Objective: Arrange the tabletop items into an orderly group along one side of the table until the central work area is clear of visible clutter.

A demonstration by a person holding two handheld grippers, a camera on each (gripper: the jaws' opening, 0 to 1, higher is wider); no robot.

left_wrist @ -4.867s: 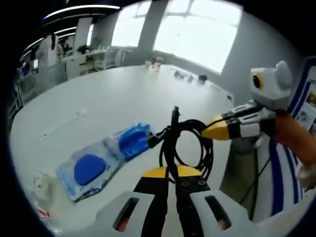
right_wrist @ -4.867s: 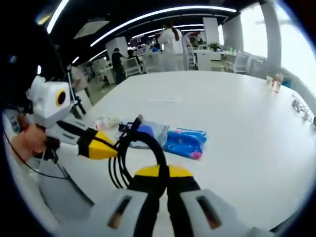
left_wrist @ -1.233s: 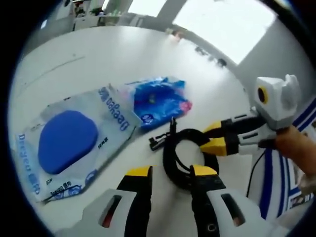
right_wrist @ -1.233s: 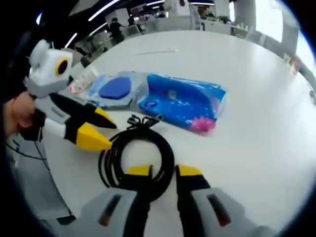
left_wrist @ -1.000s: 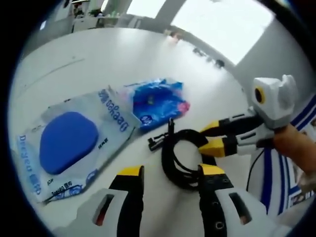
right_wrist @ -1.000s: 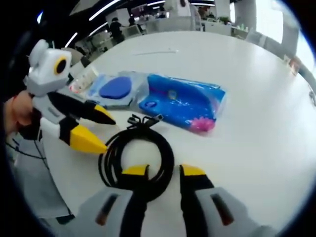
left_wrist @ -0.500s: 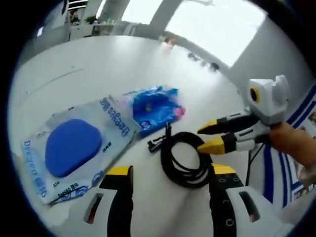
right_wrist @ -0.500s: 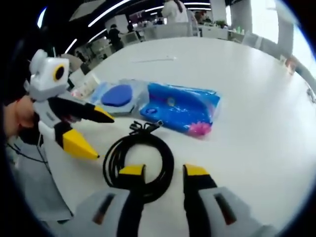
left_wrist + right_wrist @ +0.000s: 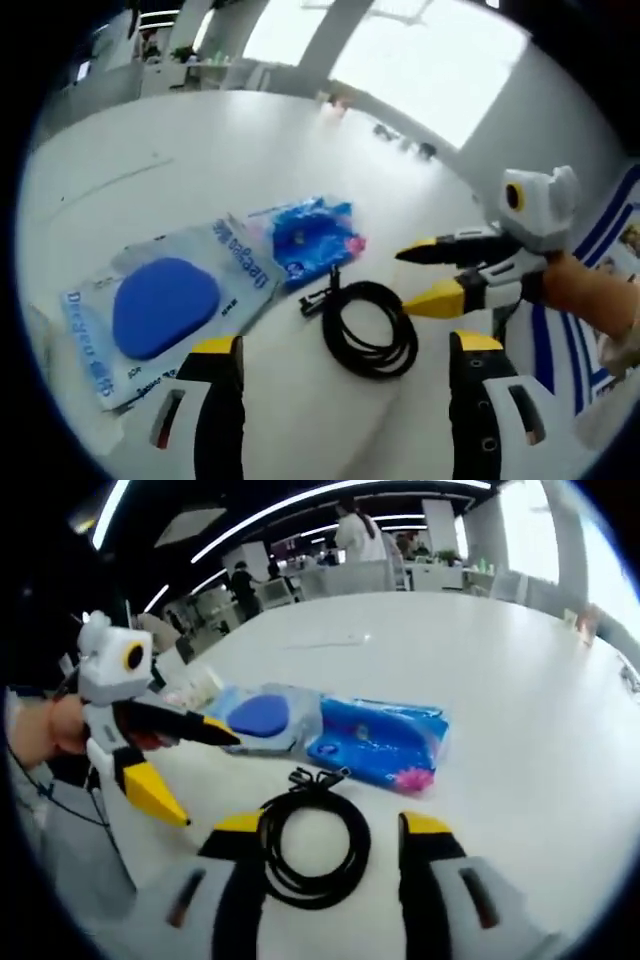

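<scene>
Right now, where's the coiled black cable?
The coiled black cable lies flat on the white table, between both open grippers' jaws, just near of the blue wipes pack; its plug end points toward that pack.

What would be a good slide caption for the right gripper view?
Open right gripper above a coiled black cable on the white table, blue packets beyond, left gripper open alongside.

- Daylight floods from blown-out windows (image 9: 420, 60) far ahead of the left claw (image 9: 340, 355); bench (image 9: 200, 170) bright, slight glare.
- Right gripper view: dim room, ceiling light strips (image 9: 300, 500) overhead.
- Soft shadows under coiled cable (image 9: 312, 845).
- Fisheye bending and softness toward edges; both claws' bases blurred.
</scene>
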